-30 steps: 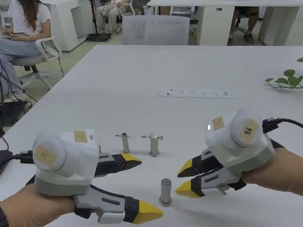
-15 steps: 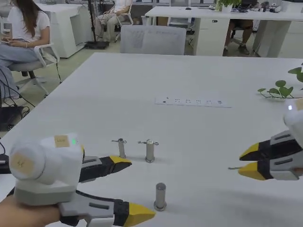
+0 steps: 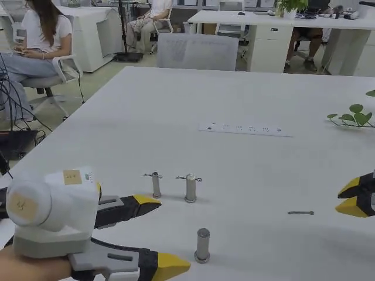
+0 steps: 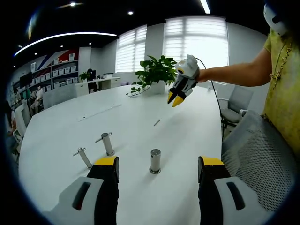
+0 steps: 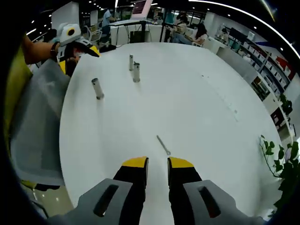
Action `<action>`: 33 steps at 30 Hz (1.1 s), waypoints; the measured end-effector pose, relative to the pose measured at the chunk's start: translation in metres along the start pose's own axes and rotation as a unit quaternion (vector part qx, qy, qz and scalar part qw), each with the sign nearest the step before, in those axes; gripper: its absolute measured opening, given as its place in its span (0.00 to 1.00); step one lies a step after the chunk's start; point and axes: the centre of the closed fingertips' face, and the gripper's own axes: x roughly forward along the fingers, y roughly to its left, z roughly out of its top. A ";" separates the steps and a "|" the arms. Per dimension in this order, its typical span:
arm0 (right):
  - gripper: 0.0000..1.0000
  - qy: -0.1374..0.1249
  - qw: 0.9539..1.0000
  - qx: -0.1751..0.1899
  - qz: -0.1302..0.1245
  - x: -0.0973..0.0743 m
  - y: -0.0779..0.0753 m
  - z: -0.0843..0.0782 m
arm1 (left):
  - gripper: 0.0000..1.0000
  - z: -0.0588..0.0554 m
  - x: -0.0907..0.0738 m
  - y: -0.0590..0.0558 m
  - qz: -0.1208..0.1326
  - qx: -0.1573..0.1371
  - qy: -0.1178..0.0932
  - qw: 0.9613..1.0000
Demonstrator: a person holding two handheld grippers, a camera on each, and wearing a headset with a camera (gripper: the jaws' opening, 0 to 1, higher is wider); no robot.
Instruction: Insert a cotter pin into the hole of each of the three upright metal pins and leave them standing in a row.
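nearest in the head view, the white-and-black left gripper with yellow tips (image 3: 173, 234) is held low over the white bench (image 3: 234, 105), its jaws wide apart and empty. just beyond the jaws, a short plain steel pin (image 3: 202, 244) stands upright with nothing through it. farther back, two similar upright steel pins (image 3: 156, 184) (image 3: 190, 187) stand side by side, each with a cotter pin through its top. off to the right, a thin loose cotter pin (image 3: 300, 212) lies flat on the bench, well apart from the bare pin. just beyond it the right gripper (image 3: 353, 197) is seen with its jaws narrowly apart and nothing between them.

two of three pins are judged done; the step in hand is taken to be fetching the last cotter pin. for the next move, the right jaws would need to be brought down and closed on that flat, thin pin, which may be hard to lift off the surface.

the right gripper is cut off by the edge of the head view. the hole in the bare pin cannot be made out.
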 end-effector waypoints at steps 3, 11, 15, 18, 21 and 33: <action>0.18 0.027 0.999 -0.028 0.007 0.008 -0.005 0.000 | 0.68 -0.002 0.000 0.001 0.002 -0.001 0.002 1.000; 0.17 0.078 0.993 -0.089 0.026 0.035 -0.014 0.004 | 0.68 -0.006 0.001 0.003 0.005 -0.009 0.002 1.000; 0.16 0.092 0.990 -0.098 0.040 0.049 -0.015 0.003 | 0.68 -0.009 0.001 0.006 0.007 -0.012 0.005 1.000; 0.14 0.112 0.986 -0.116 0.051 0.060 -0.016 -0.003 | 0.68 -0.009 0.000 0.007 0.008 -0.016 0.004 1.000; 0.13 0.136 0.979 -0.142 0.062 0.066 -0.015 -0.011 | 0.67 -0.011 0.001 0.009 0.009 -0.019 0.006 1.000; 0.09 0.152 0.970 -0.173 0.079 0.076 -0.015 -0.016 | 0.67 -0.017 0.003 0.008 0.007 -0.028 0.015 0.999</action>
